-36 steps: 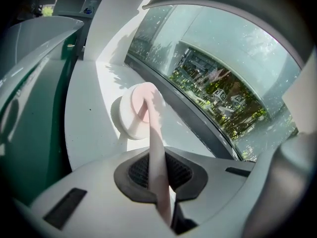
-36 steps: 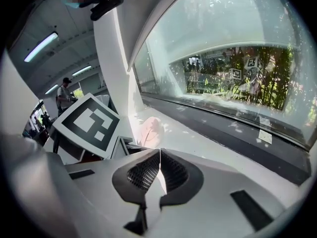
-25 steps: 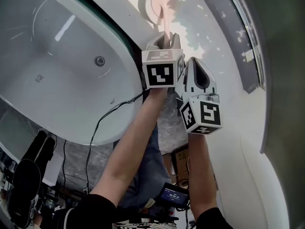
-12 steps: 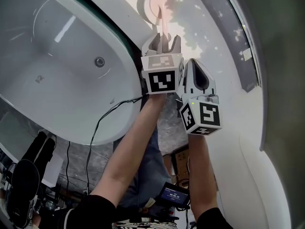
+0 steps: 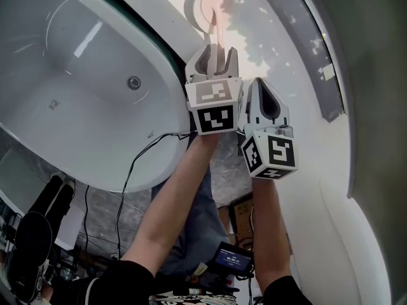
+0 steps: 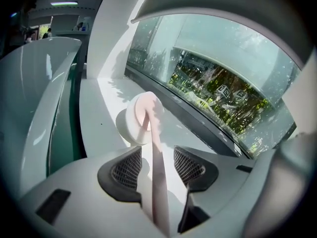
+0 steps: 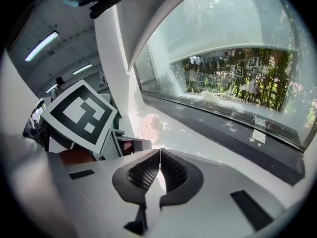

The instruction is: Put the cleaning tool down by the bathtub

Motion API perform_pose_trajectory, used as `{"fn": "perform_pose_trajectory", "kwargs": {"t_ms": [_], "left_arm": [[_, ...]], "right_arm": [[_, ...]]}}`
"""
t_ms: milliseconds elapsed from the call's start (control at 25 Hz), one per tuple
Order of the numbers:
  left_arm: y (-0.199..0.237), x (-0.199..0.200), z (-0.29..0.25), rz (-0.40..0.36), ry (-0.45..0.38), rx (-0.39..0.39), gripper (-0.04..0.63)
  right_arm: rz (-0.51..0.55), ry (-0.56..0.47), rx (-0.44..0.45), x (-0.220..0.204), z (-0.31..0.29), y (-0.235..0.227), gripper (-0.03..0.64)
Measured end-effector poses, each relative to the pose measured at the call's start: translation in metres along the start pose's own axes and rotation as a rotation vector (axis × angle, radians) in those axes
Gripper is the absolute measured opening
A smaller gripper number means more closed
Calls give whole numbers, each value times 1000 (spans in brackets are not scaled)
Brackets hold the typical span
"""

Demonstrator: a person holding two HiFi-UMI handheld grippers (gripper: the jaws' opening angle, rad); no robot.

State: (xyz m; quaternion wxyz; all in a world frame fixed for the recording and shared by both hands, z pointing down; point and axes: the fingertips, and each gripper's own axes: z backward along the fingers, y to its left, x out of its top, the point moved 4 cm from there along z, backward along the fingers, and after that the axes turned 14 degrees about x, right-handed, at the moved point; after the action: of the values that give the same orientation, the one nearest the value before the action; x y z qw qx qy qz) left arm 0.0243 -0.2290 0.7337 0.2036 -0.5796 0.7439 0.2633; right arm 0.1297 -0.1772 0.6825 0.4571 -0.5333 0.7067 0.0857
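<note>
The cleaning tool is a pink-handled brush with a round white head. Its head rests on the white ledge beside the bathtub. Its pink handle runs back between the jaws of my left gripper, which have just been opening; a gap shows on each side of the handle. In the head view the left gripper sits just short of the brush head. My right gripper hangs beside it, shut on nothing. The brush head shows past it.
A curved window with a dark sill strip runs along the ledge's far side. Black cables trail over the tub's rim. Dark equipment and a small screen lie on the floor below.
The left gripper's jaws have spread apart around the pink handle, and the gripper has lifted a little. The brush head stays on the ledge. The right gripper has not moved.
</note>
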Motion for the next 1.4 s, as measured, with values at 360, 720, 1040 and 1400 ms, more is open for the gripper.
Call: {"fn": "perform_pose_trajectory", "kwargs": {"t_ms": [360, 720, 1040, 1400], "left_arm": [[16, 22, 16, 172, -64, -20, 17], [28, 42, 32, 168, -82, -46, 16], [25, 53, 60, 104, -109, -107, 15], [25, 74, 111, -72, -169, -158, 15]], "right_arm": [[7, -4, -4, 4, 2, 2, 26], [17, -19, -16, 26, 14, 8, 26], [60, -27, -26, 45, 28, 17, 26], [94, -39, -41, 77, 64, 36, 26]]}}
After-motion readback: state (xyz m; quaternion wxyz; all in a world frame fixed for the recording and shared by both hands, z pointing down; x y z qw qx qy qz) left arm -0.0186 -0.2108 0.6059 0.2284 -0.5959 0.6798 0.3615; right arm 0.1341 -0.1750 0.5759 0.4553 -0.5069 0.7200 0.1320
